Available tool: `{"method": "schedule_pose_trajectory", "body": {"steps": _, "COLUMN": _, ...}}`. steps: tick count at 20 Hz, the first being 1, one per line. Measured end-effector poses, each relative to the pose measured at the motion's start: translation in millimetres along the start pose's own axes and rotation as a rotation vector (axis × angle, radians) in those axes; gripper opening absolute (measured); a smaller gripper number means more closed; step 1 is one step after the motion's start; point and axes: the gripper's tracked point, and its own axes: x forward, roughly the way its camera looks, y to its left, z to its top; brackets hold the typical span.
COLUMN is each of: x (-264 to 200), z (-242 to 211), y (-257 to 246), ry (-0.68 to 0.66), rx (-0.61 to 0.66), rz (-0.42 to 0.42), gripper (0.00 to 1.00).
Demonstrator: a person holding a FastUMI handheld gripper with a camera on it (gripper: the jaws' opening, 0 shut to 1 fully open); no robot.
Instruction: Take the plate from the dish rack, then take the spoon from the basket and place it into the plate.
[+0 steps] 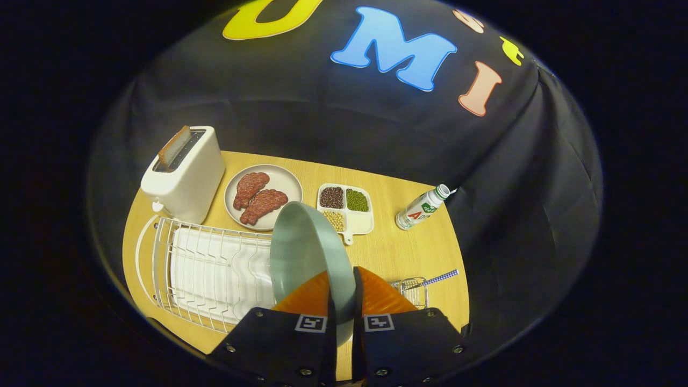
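My gripper (pixel 342 301) is shut on the rim of a pale green plate (pixel 306 252), which stands on edge between the fingers, lifted above the table. The white wire dish rack (pixel 204 269) lies just left of the fingers, with a white drip tray under it. To the right of the fingers sits a small wire basket (pixel 414 290), and a spoon with a blue checked handle (pixel 438 278) sticks out of it toward the right.
Beyond the rack stands a white toaster (pixel 185 172) with a slice of bread in it. A beige plate (pixel 263 196) with two pieces of meat, a divided white dish (pixel 346 209) of beans and a small bottle (pixel 422 207) rest on the wooden table (pixel 398 247).
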Motion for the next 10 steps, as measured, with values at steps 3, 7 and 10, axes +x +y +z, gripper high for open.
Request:
{"method": "schedule_pose_trajectory", "body": {"steps": 3, "x": -14, "z": -9, "y": -12, "ry": 0.014, "rx": 0.024, "rz": 0.059, "gripper": 0.11}}
{"method": "schedule_pose_trajectory", "body": {"steps": 7, "x": -33, "z": -19, "y": -45, "ry": 0.002, "rx": 0.063, "rz": 0.112, "gripper": 0.11}}
{"method": "schedule_pose_trajectory", "body": {"steps": 10, "x": -45, "z": -37, "y": -67, "ry": 0.020, "rx": 0.110, "rz": 0.179, "gripper": 0.11}}
